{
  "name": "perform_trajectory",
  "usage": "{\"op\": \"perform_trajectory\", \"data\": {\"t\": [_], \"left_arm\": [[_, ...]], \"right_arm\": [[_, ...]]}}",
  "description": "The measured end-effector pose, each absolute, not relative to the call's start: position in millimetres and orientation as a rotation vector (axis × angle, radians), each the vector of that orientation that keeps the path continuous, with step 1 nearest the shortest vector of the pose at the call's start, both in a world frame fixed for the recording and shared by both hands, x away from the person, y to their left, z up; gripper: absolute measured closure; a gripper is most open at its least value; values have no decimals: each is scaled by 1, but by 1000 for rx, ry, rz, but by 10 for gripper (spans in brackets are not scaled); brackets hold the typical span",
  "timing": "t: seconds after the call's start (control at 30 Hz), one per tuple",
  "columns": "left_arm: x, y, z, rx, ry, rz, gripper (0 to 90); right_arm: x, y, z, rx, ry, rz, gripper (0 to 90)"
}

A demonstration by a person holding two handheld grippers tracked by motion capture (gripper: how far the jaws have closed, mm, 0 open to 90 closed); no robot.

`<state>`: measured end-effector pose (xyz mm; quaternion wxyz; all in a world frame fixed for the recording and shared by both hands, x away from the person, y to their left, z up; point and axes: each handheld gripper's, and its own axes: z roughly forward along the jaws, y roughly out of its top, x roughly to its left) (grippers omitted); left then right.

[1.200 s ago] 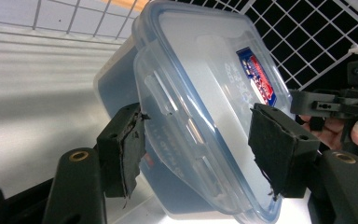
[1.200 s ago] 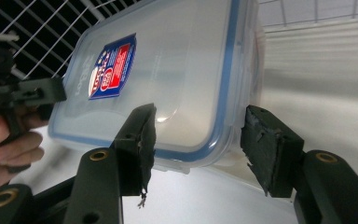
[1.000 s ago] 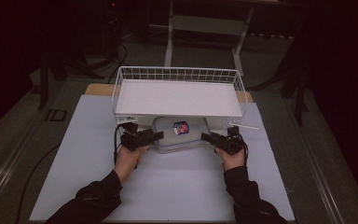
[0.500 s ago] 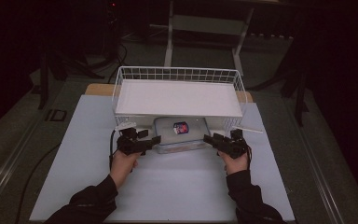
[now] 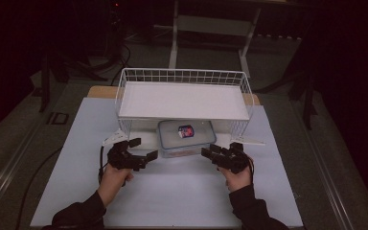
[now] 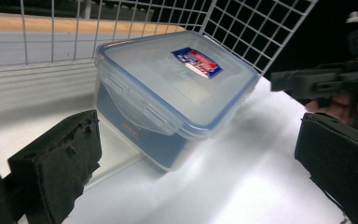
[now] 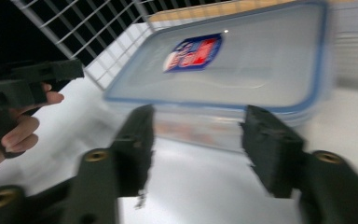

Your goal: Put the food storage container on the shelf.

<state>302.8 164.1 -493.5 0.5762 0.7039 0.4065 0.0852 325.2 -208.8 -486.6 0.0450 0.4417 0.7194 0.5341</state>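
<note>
1. Container position first: the lidded plastic container (image 5: pixel 186 137) sits on the table (image 5: pixel 182 201), tucked under the front edge of the white wire rack (image 5: pixel 182 98), with its near side poking out toward me. The lid is on, and its red and blue label (image 5: pixel 186 131) faces up.

2. I have the left gripper (image 5: pixel 143 149) just off the container's left near corner and the right gripper (image 5: pixel 210 152) just off its right near corner. I judge that I'm flanking it this way so both sides can guide it squarely under the shelf, or draw it back out, without it twisting.

3. Left gripper: fingers (image 6: pixel 58 163) spread wide, nothing between them. In the left gripper view the container (image 6: pixel 175 88) lies ahead of the pads and between their lines, near but not touching; its near corner points at the gap.

4. Right gripper: fingers (image 7: pixel 133 144) also apart and empty. In the right gripper view the container (image 7: pixel 242 70) stands just beyond the tips, its front wall roughly centred on the gap. The picture is blurred, so I cannot tell whether a pad grazes the wall.

5. The container rests flat on the table by its own weight; neither gripper holds it.

6. The rack's wire legs stand close on both sides, which I judge leaves little room for sideways error.
</note>
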Motion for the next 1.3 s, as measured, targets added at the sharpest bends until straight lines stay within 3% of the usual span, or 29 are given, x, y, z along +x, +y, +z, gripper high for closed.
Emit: {"op": "perform_trajectory", "data": {"t": [0.07,0.2,0.23,1.3], "left_arm": [[295,166,-491,1659,930,226,3],[286,168,-491,1678,909,259,3],[285,169,-492,1678,909,263,3],[278,162,-501,1715,864,334,3]], "right_arm": [[323,-203,-489,1322,2222,1609,572],[324,-191,-496,1286,2305,1580,887],[324,-186,-497,1277,2329,1547,898],[380,-125,-518,1333,2229,1418,899]]}}
